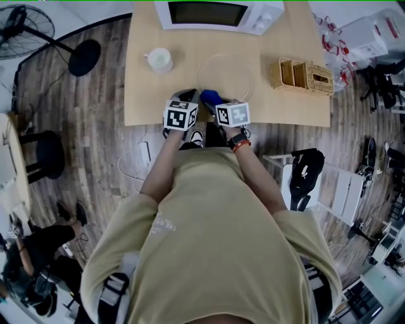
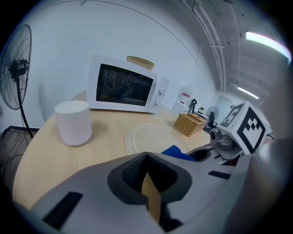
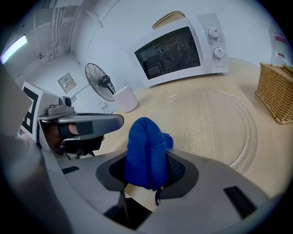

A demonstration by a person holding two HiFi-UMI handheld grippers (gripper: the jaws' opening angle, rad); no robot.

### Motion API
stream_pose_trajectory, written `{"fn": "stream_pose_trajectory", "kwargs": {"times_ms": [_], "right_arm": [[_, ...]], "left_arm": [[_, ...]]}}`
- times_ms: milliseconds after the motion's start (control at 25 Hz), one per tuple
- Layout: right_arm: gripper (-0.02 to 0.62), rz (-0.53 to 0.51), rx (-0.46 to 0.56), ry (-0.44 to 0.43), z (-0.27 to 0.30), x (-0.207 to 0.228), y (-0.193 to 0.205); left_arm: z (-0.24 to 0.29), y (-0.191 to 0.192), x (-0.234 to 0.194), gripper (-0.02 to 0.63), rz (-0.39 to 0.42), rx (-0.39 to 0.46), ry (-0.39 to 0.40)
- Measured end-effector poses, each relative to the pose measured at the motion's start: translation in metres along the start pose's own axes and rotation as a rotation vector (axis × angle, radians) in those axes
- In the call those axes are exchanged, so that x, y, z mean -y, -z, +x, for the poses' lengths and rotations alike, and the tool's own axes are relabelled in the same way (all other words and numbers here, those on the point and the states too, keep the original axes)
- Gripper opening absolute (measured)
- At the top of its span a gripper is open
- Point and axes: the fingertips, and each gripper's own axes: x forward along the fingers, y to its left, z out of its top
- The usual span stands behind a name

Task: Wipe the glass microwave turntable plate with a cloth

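Right gripper point(image 3: 147, 180): jaws closed on a bunched blue knitted cloth point(image 3: 145, 148), whose free tuft stands up beyond the jaw tips. Left gripper point(image 2: 147, 180): jaws shut together, with nothing between them. Both are held side by side at the edge of the light wooden surface point(image 1: 145, 95) farthest from the white microwave oven point(image 1: 218, 12).

The clear round glass turntable plate point(image 3: 215, 128) lies flat on the surface directly in front of the microwave oven, between it and the two grippers. The cloth is near the plate's rim on the side away from the oven; contact cannot be confirmed.

Handling, as judged: the plate is stiff, smooth, fairly heavy and brittle, and will likely slide or rotate on the wood under a sideways stroke. It is best steadied at its raised rim, on the side away from the oven, by the empty left gripper. The cloth is light, soft and compliant. Its projecting tuft is the working face, and the fold in the jaws looks secure.
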Motion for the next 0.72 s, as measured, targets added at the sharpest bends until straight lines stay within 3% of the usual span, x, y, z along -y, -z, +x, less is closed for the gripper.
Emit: {"fn": "stream_pose_trajectory", "kwargs": {"times_ms": [440, 720], "right_arm": [[0.156, 0.041, 0.022, -0.003, -0.018, 0.018, 0.008], [0.153, 0.086, 0.059, 0.042, -0.034, 0.041, 0.013]], "left_arm": [[0.021, -0.006, 0.015, 0.018, 0.006, -0.025, 0.025], [0.032, -0.007, 0.037, 0.018, 0.055, -0.045, 0.067]]}}
